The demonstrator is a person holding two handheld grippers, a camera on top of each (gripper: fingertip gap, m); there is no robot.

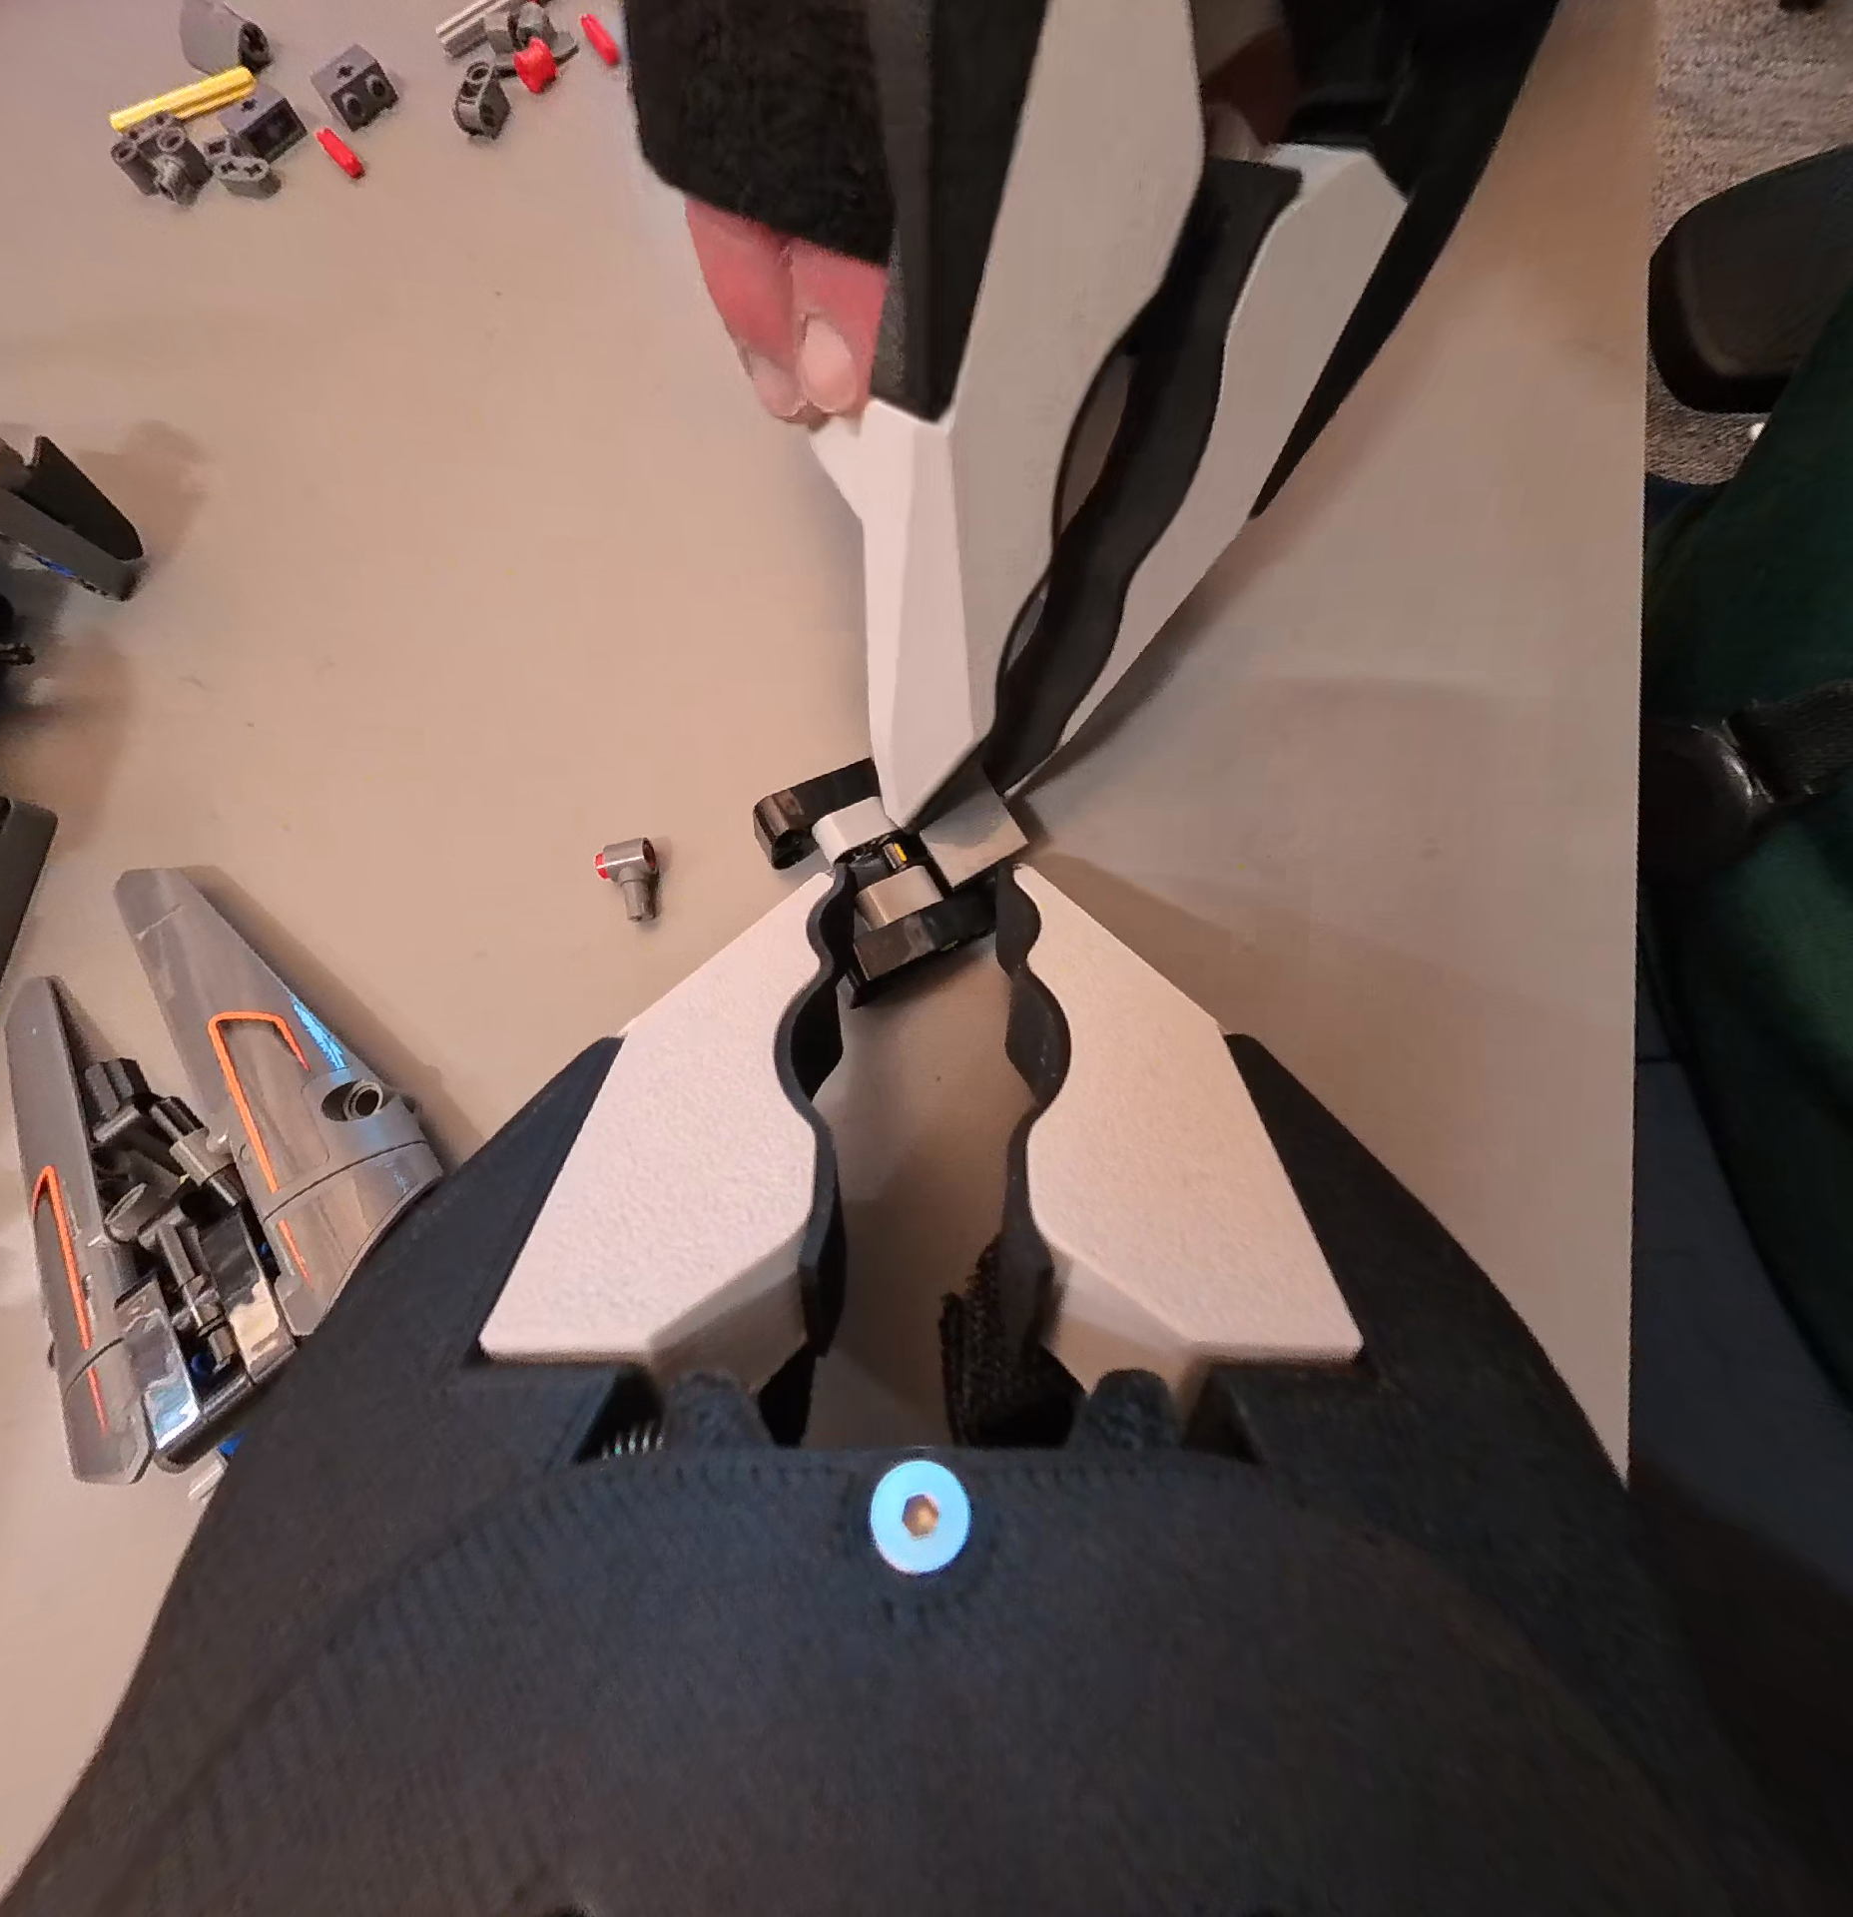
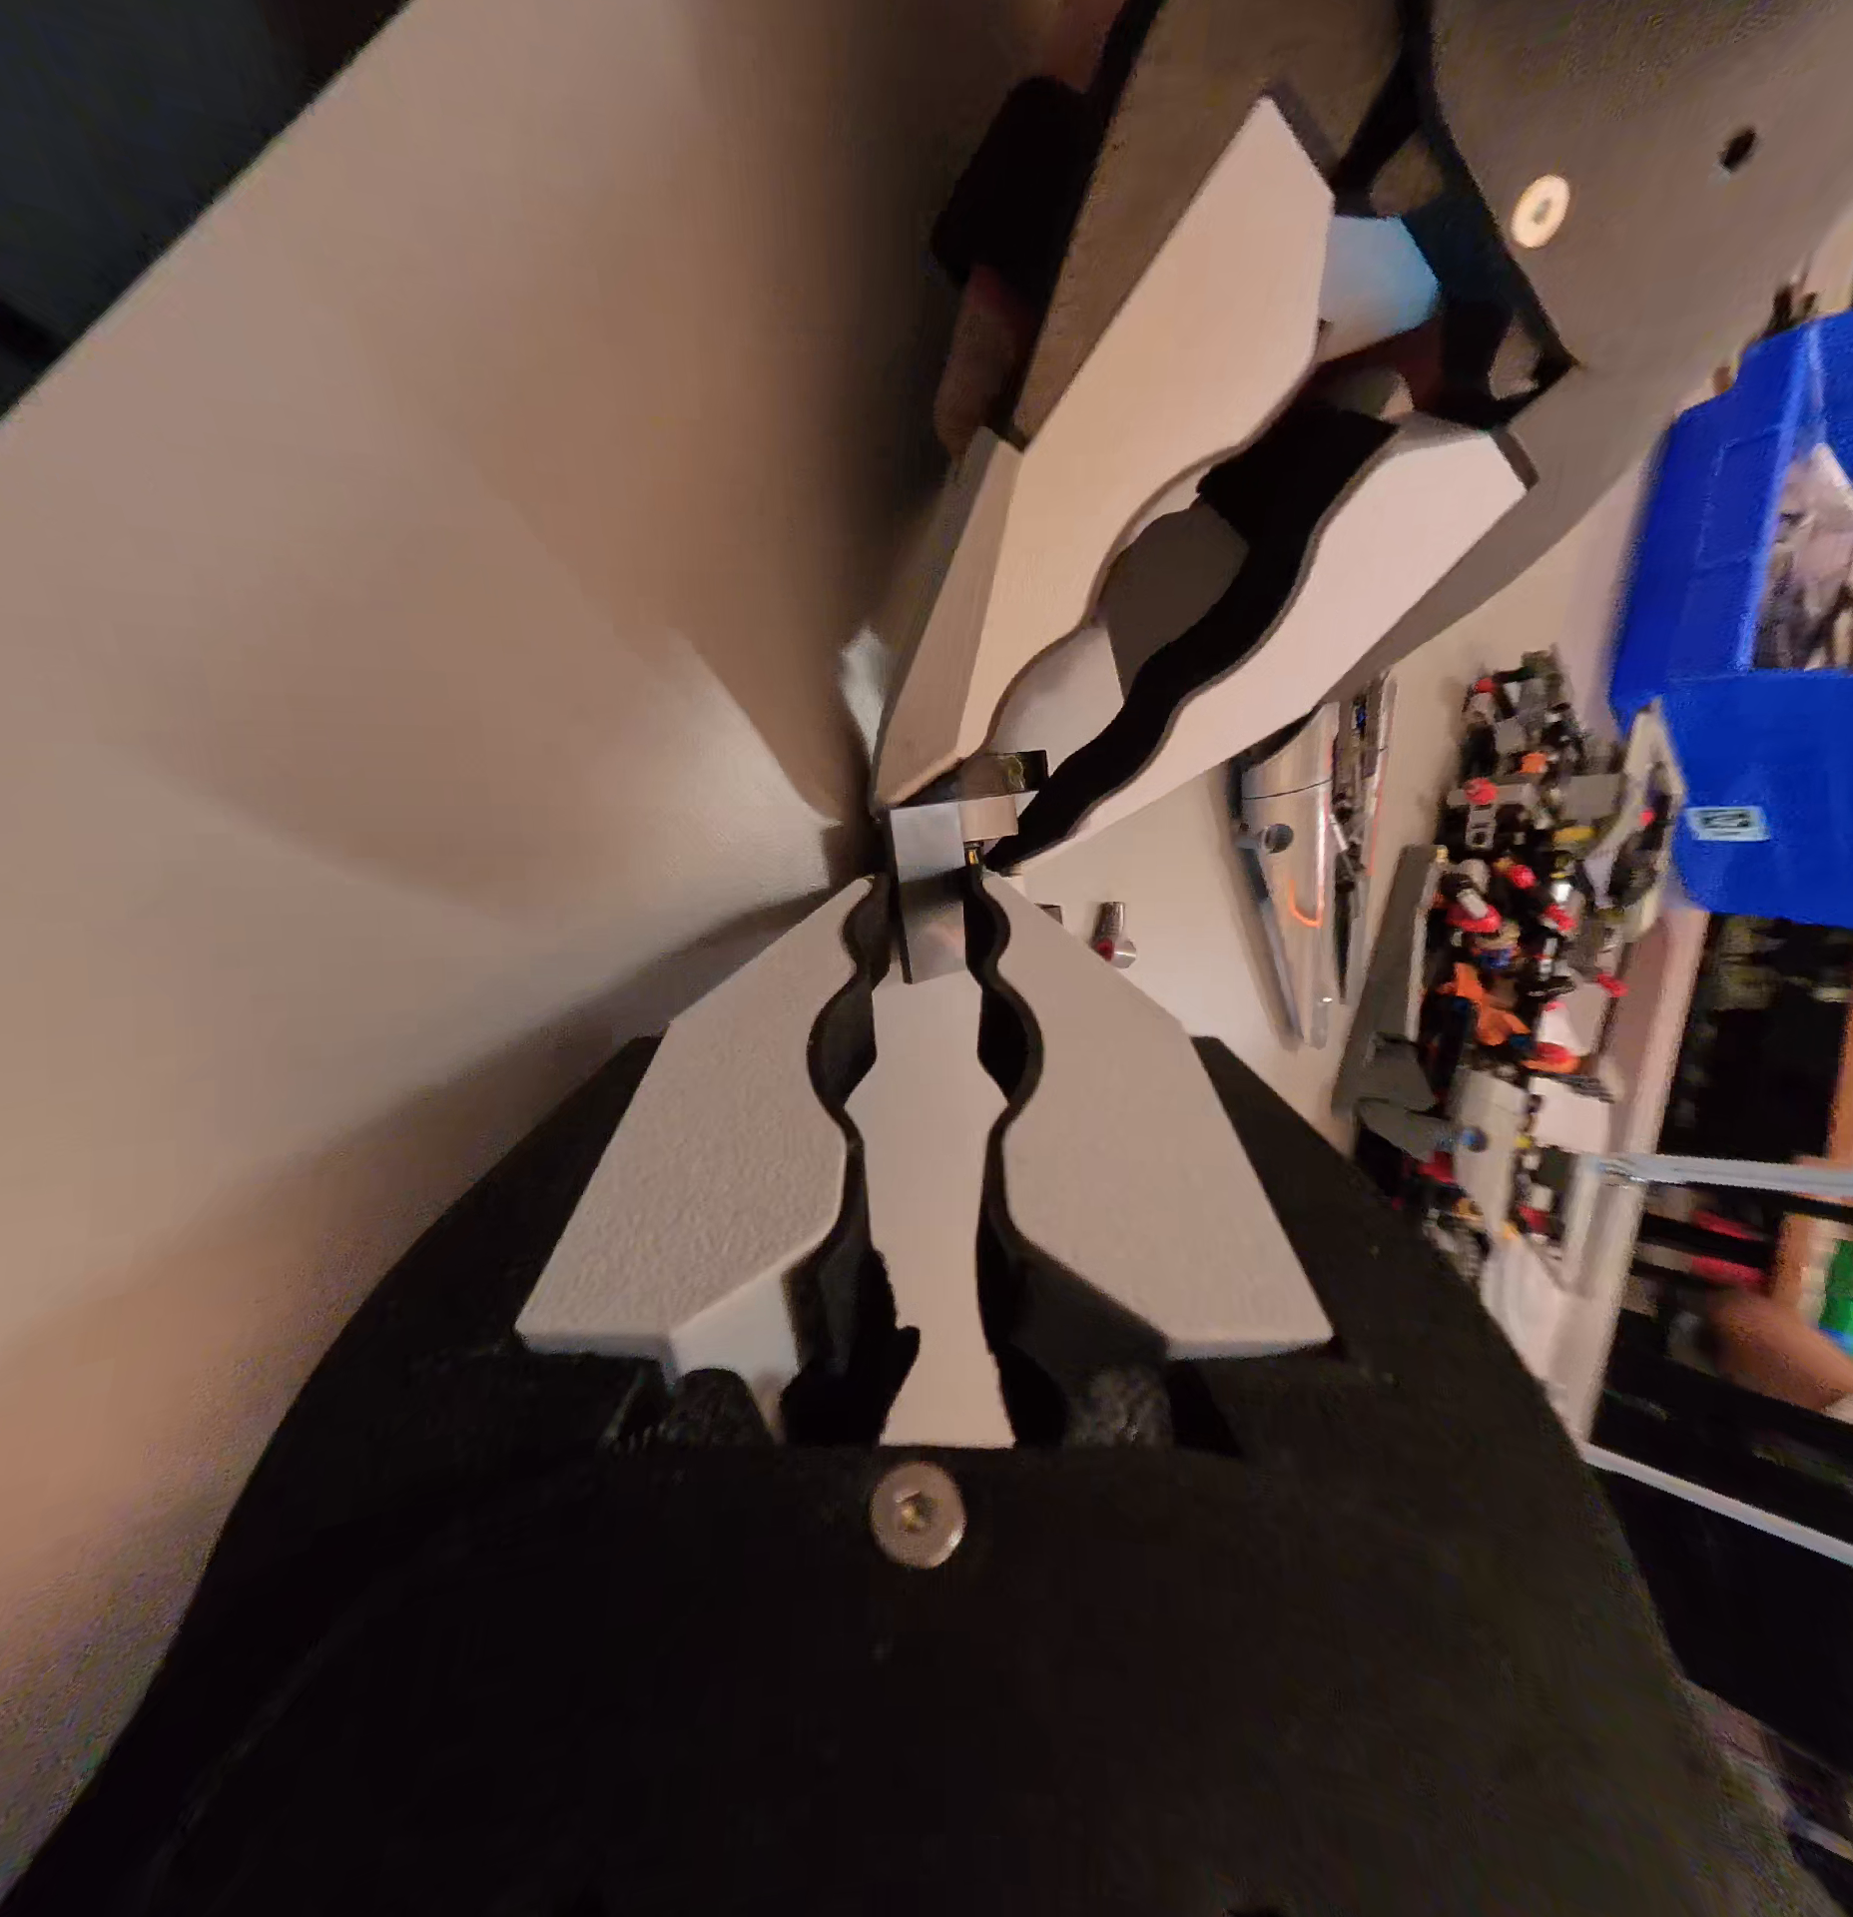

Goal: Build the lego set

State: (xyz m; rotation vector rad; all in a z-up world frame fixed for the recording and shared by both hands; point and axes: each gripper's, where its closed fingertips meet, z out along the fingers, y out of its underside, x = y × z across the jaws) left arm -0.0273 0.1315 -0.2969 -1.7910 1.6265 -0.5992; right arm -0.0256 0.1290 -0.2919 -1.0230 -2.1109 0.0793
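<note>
Grippers meet tip to tip above the table (image 1: 487, 519), left gripper (image 1: 917, 923) and right gripper (image 2: 928, 913) both clenched on the small grey-and-black assembly (image 1: 891, 892), so press straight, without twisting.

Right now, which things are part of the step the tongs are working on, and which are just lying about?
In use:
- left tongs
- right tongs
- small grey and black assembly

Lying about:
- grey elbow connector
- winged grey panels
- loose pieces
- blue bin
</note>
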